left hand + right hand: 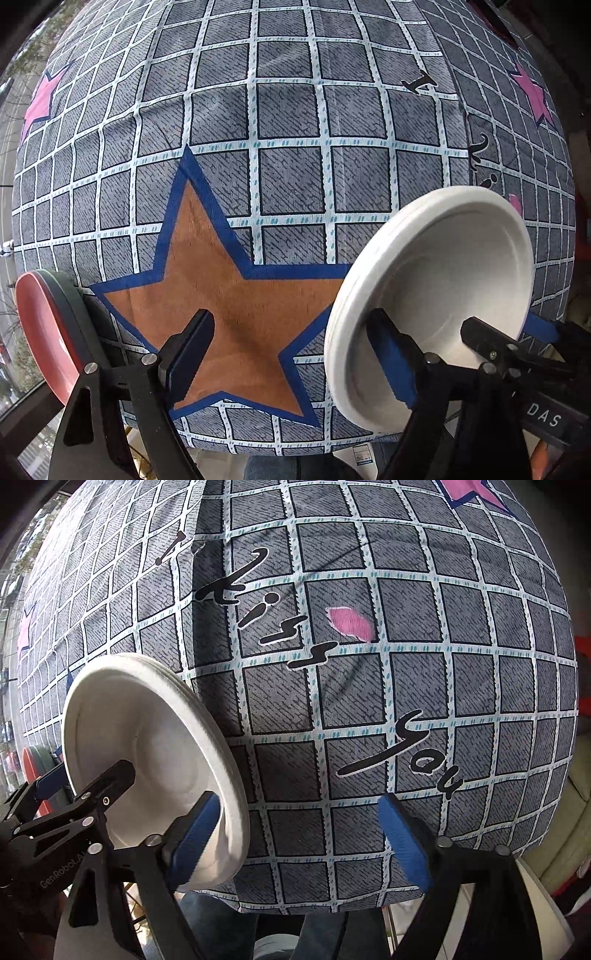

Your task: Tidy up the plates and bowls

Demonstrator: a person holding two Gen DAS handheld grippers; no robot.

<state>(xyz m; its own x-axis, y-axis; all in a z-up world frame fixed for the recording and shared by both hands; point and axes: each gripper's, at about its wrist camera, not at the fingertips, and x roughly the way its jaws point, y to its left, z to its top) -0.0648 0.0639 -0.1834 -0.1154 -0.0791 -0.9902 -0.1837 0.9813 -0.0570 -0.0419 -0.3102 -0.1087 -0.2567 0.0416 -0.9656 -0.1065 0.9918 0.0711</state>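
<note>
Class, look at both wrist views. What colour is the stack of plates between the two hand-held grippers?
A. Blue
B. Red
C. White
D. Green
C. The stack of plates is white in both views; it stands tilted on edge over the checked cloth, with the left hand-held gripper open beside it.

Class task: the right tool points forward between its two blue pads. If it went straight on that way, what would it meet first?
Most likely the checked tablecloth; nothing stands between the right tool pads. The white plate lies off to its left. Depth is uncertain.
</note>
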